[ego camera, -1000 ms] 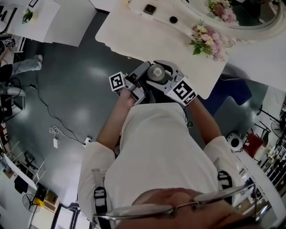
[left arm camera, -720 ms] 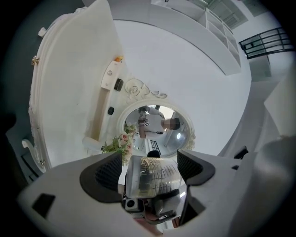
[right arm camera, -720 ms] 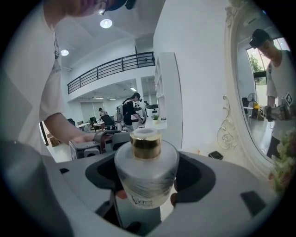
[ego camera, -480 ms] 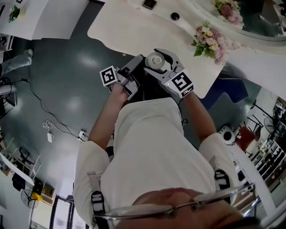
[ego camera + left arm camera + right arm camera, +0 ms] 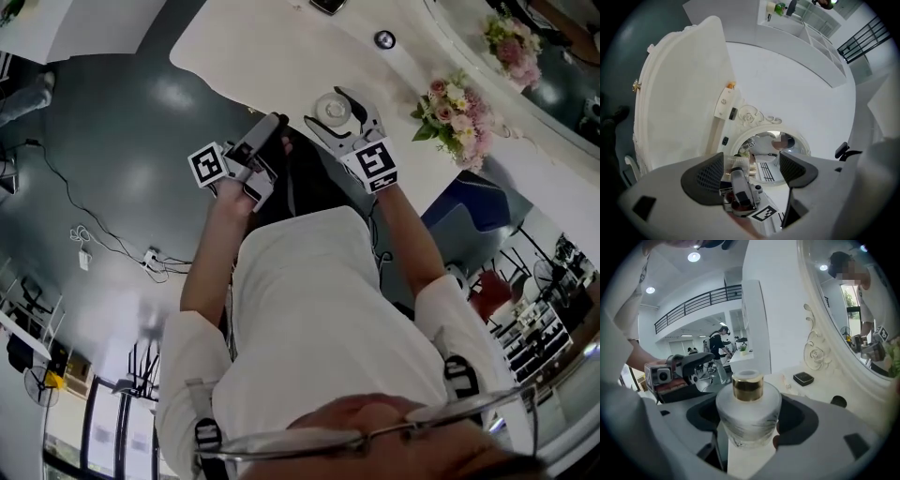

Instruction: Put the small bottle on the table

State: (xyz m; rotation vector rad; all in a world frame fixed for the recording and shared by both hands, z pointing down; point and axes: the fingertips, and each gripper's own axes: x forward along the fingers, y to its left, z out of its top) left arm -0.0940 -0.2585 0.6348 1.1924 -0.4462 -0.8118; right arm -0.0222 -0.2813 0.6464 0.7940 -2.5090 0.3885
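Note:
The small bottle (image 5: 333, 109) is frosted white with a gold collar (image 5: 747, 387). It stands upright between the jaws of my right gripper (image 5: 345, 120), which is shut on its body (image 5: 748, 416). In the head view the bottle is over the near edge of the white table (image 5: 262, 47); I cannot tell whether it touches the top. My left gripper (image 5: 272, 131) is just left of it, off the table's edge. Its pads (image 5: 707, 180) stand apart with nothing held. The right gripper's body (image 5: 740, 194) shows beyond them.
A bunch of pink flowers (image 5: 459, 112) lies on the table right of the bottle. A dark round lid (image 5: 384, 39) and a black case (image 5: 803, 378) sit farther back, by an ornate mirror (image 5: 853, 310). Cables (image 5: 112, 262) run on the dark floor to the left.
Both grippers have moved forward toward the table. The bottle, earlier off the table's edge, is now over the tabletop, still held.

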